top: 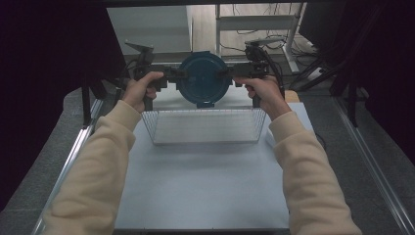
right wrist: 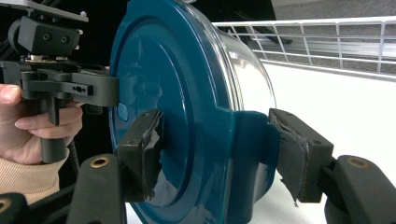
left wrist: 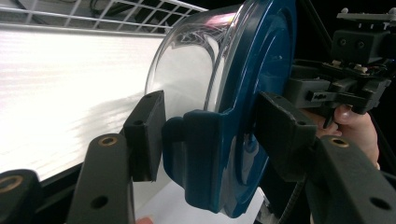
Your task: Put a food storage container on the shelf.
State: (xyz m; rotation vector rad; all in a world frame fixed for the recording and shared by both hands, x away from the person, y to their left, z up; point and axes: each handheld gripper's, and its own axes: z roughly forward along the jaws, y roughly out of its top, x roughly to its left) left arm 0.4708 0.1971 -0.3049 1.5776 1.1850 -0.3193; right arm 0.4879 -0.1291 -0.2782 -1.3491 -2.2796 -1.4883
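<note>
A round clear container with a dark blue lid (top: 203, 78) hangs on its side above a wire basket (top: 205, 128), its lid facing me in the high view. My left gripper (top: 178, 74) is shut on its left edge and my right gripper (top: 227, 73) on its right edge. In the left gripper view the jaws clamp a lid latch tab (left wrist: 205, 154), one pad on the clear bowl (left wrist: 187, 70) side and one on the lid face. In the right gripper view my right gripper (right wrist: 219, 156) pinches the opposite lid tab (right wrist: 243, 154) in the same way.
The rectangular wire basket stands on a white board (top: 205, 186) directly below the container. Dark curtains flank the table, metal rails (top: 73, 156) run along both sides, and a rack with cables (top: 254, 29) stands behind.
</note>
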